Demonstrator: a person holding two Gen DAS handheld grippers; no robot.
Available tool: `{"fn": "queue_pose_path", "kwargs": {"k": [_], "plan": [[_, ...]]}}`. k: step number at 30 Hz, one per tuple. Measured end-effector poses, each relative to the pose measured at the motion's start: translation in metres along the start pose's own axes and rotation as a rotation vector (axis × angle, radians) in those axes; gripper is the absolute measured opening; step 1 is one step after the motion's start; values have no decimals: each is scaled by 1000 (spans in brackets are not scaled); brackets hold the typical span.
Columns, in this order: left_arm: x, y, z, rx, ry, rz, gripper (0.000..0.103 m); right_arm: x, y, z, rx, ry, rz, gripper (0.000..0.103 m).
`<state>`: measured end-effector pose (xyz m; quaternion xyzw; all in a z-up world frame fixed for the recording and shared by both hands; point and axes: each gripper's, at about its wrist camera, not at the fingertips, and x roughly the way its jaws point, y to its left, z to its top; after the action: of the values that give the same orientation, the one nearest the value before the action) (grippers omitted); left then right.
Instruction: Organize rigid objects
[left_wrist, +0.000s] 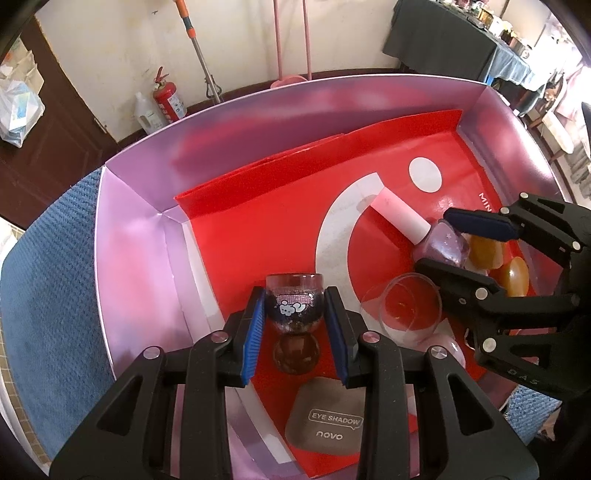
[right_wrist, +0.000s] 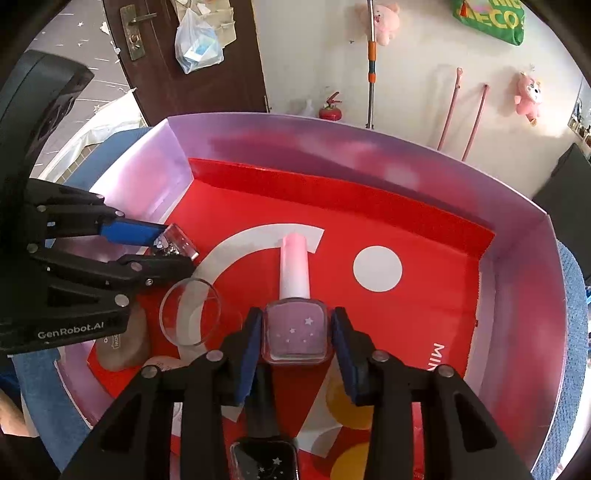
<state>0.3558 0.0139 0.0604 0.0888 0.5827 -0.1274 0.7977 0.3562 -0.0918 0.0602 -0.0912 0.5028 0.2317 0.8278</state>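
My left gripper (left_wrist: 294, 304) is shut on a small glitter bottle with a round brown cap (left_wrist: 294, 306), held over the red floor of a pink-walled box (left_wrist: 140, 229); it also shows in the right wrist view (right_wrist: 173, 243). My right gripper (right_wrist: 294, 328) is shut on a lilac nail polish bottle with a pink cap (right_wrist: 294, 325), seen from the left wrist too (left_wrist: 439, 243). The right gripper (left_wrist: 454, 240) sits at the box's right side in the left wrist view.
On the box floor lie a clear glass cup on its side (left_wrist: 406, 306), a beige "EYE SHADOW" compact (left_wrist: 327, 421), two amber pieces (left_wrist: 513, 275) and a dark starred bottle (right_wrist: 264, 459). Blue cloth (left_wrist: 48, 266) surrounds the box.
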Motion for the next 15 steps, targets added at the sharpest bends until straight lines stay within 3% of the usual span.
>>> {"fn": "queue_pose_path", "kwargs": {"k": [6,15], "plan": [[-14,4,-3,-29,-40,-29,30,-12,-3,0,15,-24,-12,52],[-64,-9,-30,-44,-191,-78,31,-56,-2,-13,28,-102,-30,59]]}}
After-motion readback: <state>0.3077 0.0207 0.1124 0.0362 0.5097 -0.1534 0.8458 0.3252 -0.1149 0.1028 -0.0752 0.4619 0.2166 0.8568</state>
